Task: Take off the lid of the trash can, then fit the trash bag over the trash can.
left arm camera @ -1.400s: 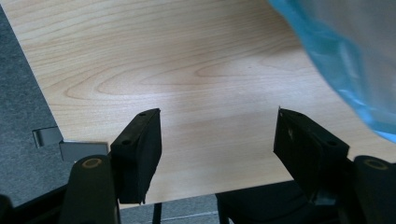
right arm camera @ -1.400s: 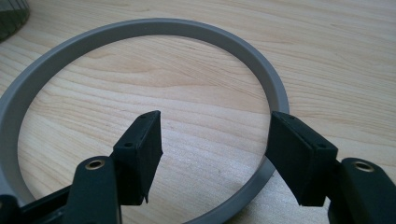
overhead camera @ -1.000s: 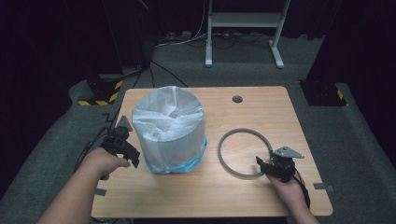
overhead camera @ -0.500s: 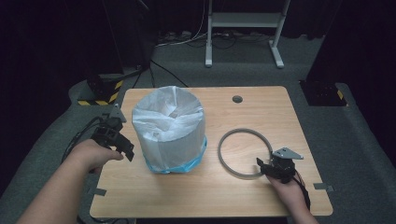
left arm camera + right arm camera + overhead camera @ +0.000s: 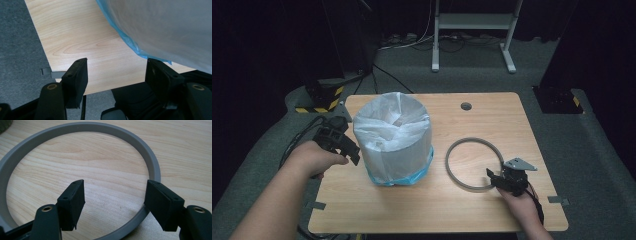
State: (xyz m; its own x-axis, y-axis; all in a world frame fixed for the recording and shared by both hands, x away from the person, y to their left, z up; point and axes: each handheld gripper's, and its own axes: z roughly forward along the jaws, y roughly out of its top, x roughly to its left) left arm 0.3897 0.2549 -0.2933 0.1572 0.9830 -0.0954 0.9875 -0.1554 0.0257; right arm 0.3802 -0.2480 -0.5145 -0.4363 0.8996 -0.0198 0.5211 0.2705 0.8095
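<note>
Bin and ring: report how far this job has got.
Done: the bin stands lined with a white bag folded over its rim. In hand: nothing gripped; the right tool sits open at the grey ring, which lies flat on the table; the left tool is open beside the bin. Left: probably fitting the ring onto the bin.

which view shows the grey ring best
The right gripper view: the grey ring lies close up on the table, near the open right gripper. The high view shows the whole ring, small, beside the lined bin.
</note>
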